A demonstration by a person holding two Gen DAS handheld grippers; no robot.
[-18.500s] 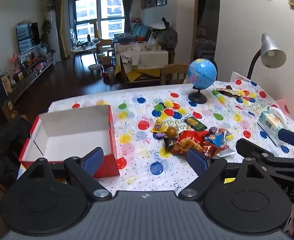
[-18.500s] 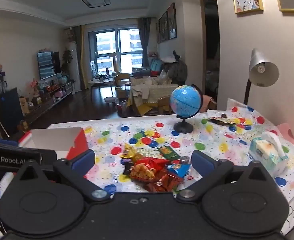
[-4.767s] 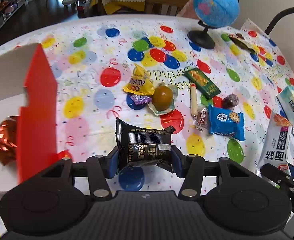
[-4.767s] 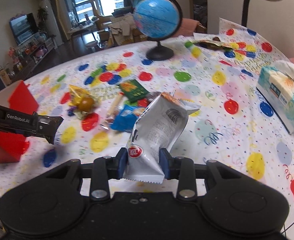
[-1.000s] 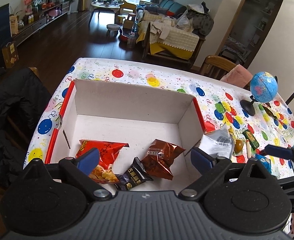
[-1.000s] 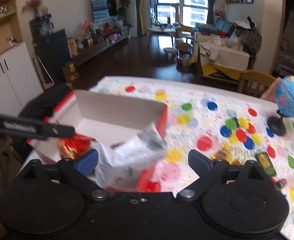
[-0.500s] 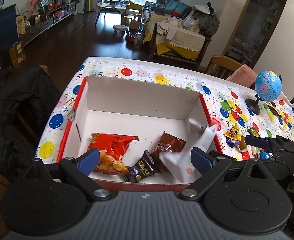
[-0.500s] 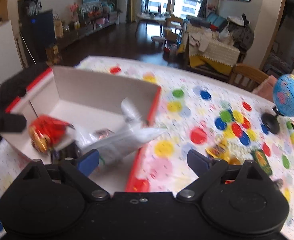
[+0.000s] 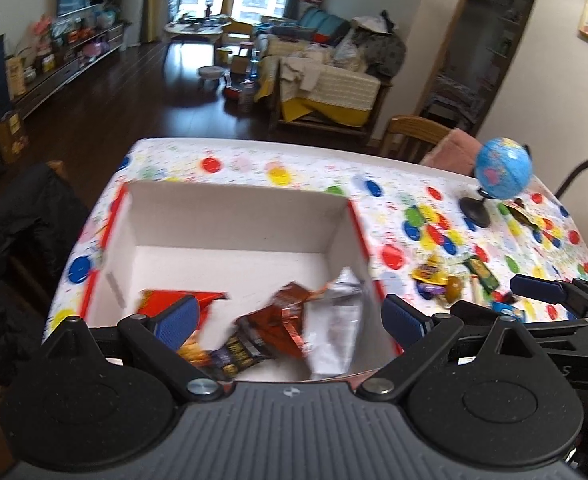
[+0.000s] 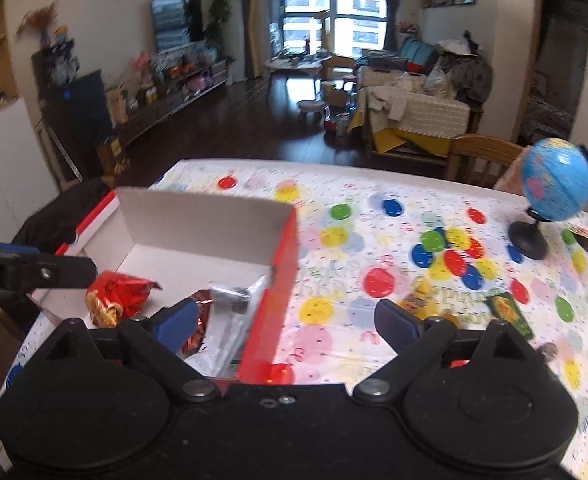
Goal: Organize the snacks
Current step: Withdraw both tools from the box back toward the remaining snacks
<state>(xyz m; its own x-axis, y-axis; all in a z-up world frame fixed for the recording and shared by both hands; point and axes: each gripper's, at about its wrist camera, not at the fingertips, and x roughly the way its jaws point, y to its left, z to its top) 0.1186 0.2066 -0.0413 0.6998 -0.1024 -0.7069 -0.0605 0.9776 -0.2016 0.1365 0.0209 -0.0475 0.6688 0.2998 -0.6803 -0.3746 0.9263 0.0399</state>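
A red box with a white inside (image 9: 230, 220) stands on the left of the table; it also shows in the right wrist view (image 10: 198, 224). In it lie a red snack bag (image 9: 182, 300), a brown packet (image 9: 282, 320), a black packet (image 9: 234, 356) and a silver bag (image 9: 334, 332). The silver bag also shows in the right wrist view (image 10: 230, 320), beside the red bag (image 10: 114, 296). Loose snacks (image 9: 450, 280) lie right of the box. My left gripper (image 9: 290, 318) is open and empty above the box's near edge. My right gripper (image 10: 284, 320) is open and empty over the box's right wall.
A blue globe (image 9: 502, 168) stands at the far right of the table, also in the right wrist view (image 10: 554, 180). The spotted tablecloth (image 10: 374, 240) covers the table. A dark jacket (image 9: 10, 248) hangs on a chair left of the box. A wooden chair (image 10: 482, 156) stands behind the table.
The silver bag has dropped out of my right gripper and settled in the box by its right wall. Both grippers have pulled back slightly and stay open.
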